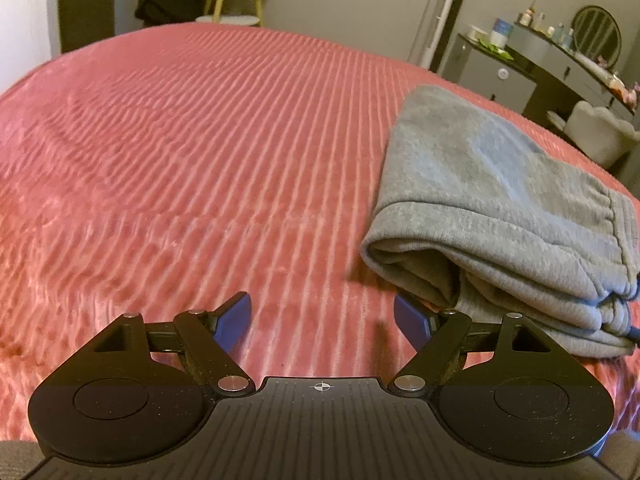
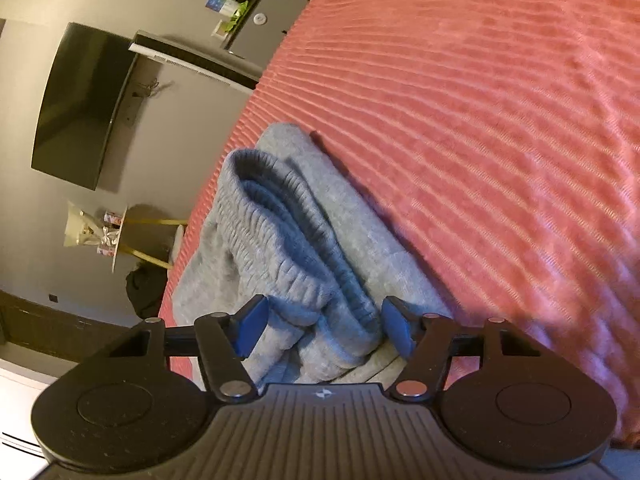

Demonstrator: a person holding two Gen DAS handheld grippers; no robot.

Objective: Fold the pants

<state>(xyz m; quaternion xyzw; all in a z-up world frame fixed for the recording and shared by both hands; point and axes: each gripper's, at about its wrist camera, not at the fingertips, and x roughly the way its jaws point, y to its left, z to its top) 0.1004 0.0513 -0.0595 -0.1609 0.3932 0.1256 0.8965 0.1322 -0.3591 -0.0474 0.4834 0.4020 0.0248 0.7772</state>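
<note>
Grey pants lie folded into a stacked bundle on the pink ribbed bedspread, near its edge on the side toward the dresser. The ribbed waistband faces the right gripper, whose jaws stand spread on either side of it, clamping nothing. The left gripper is released over bare bedspread, just beside the bundle's folded end, its right finger close to the cloth.

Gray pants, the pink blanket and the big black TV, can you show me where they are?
gray pants point(image 1: 492, 200), left wrist view, on the flat top layer of the folded stack.
pink blanket point(image 1: 200, 160), left wrist view, on a bare ribbed stretch.
black TV point(image 2: 80, 108), right wrist view, on the middle of its dark screen.
</note>
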